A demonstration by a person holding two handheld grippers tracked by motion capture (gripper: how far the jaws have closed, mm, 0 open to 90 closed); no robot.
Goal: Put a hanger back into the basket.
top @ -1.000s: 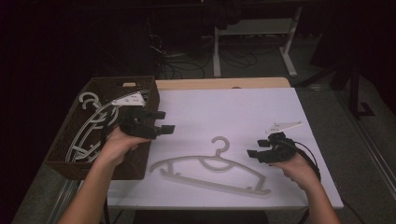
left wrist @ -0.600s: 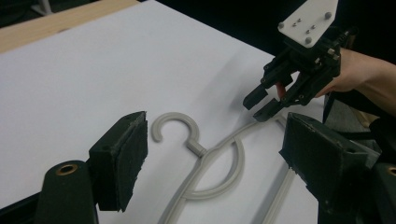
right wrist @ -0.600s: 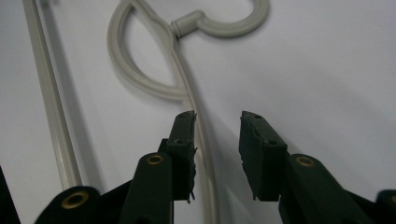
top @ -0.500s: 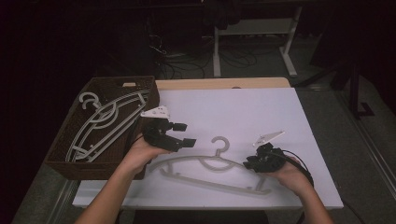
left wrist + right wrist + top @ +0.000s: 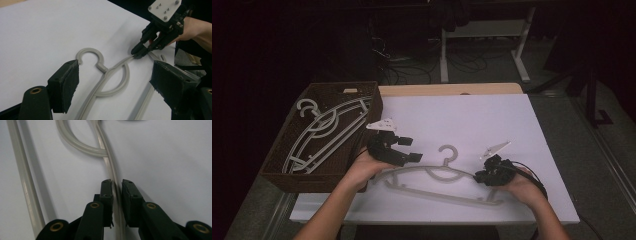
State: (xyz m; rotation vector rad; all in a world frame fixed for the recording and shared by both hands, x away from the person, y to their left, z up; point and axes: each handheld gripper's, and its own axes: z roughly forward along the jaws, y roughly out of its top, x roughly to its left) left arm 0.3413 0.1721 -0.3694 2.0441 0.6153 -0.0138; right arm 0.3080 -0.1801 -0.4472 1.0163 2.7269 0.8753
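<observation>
A pale grey plastic hanger (image 5: 439, 176) lies flat on the white table (image 5: 462, 115), its hook (image 5: 90, 51) pointing away from me. My right gripper (image 5: 482, 176) is at the hanger's right shoulder, and in the right gripper view its jaws are shut on the hanger's thin arm (image 5: 110, 167). The left gripper (image 5: 411, 149) hovers over the hanger's left end, jaws wide open with nothing between them. The left gripper view looks between the open left gripper (image 5: 116, 68) at the hook and the right gripper (image 5: 140, 51) beyond it.
A brown wicker basket (image 5: 343, 86) stands at the table's left edge and holds several more grey hangers (image 5: 327, 125). The table's near edge runs just below my hands. Desk legs and cables lie on the dark floor behind.
The left gripper has swung from the basket rightwards to the hanger's left end. The right gripper has slid left and shut on the hanger's right arm.
</observation>
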